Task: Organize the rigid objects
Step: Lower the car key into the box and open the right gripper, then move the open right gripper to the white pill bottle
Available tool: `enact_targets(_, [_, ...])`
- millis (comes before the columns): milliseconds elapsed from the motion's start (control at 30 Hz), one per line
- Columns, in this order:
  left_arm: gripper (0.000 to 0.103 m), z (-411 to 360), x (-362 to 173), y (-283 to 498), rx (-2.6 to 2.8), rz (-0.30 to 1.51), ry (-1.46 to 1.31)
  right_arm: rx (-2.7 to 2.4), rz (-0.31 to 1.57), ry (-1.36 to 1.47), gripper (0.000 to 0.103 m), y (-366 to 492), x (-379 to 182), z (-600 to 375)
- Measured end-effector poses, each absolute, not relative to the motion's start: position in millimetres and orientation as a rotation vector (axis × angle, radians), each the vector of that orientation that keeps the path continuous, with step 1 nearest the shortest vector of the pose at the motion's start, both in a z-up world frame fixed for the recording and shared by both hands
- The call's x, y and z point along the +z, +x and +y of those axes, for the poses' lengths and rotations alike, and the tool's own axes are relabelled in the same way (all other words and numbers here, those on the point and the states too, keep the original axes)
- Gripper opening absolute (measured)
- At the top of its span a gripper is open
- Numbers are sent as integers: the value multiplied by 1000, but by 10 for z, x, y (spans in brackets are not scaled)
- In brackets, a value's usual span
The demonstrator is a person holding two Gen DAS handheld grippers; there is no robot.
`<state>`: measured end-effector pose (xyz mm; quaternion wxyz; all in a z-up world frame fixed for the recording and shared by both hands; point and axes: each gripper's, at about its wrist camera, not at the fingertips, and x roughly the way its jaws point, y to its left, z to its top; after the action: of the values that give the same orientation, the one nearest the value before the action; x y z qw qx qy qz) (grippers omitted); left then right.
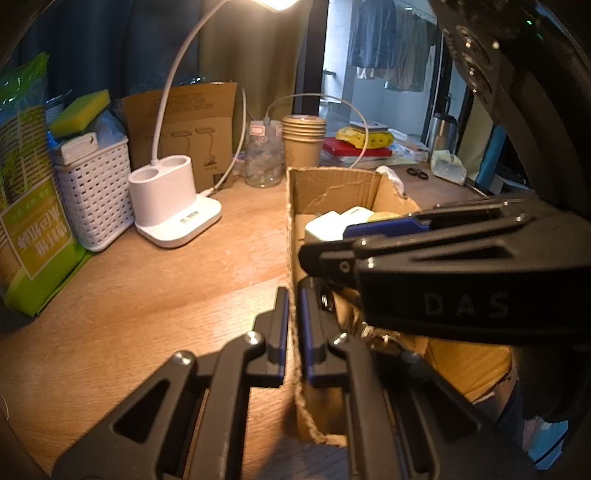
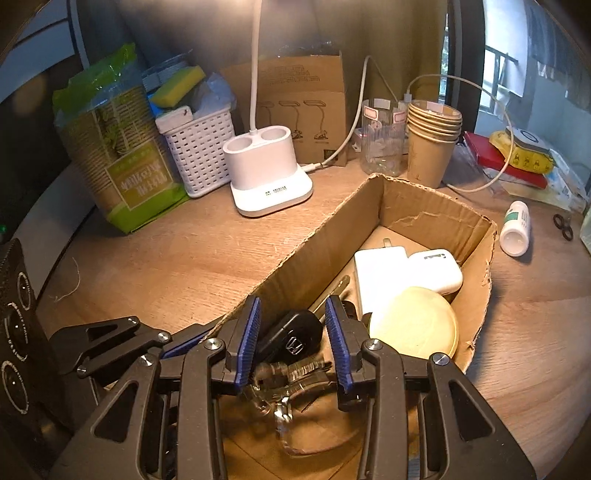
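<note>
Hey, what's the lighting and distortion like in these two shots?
Left wrist view: the desk lamp blows out white at the top and the window glares cold. Right wrist view: warm light, the cardboard box shadows the desk. Both: fisheye bending, dark corners.

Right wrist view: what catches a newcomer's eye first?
The right gripper reaches into the cardboard box, its blue pads either side of a black car key. Behind the key lie two white chargers and a cream lid. The left gripper pinches the box's wall.
</note>
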<state>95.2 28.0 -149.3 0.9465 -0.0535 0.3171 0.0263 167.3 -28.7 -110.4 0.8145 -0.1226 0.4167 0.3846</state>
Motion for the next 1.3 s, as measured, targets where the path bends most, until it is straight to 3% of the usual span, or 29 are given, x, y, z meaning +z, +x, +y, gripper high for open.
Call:
enact_targets(533, [7,290,-1503,961,56,647,-105,757,790,-197,39,1777,-772,-711])
enact_targets(667, [7,304,-1506,965,57,648,-105,713,766,-169,49,1863,-713,-869])
enact_targets(1300, [7,323,-1521,980,59,661,-107,495,736,-95,51,2441,-760,-1517])
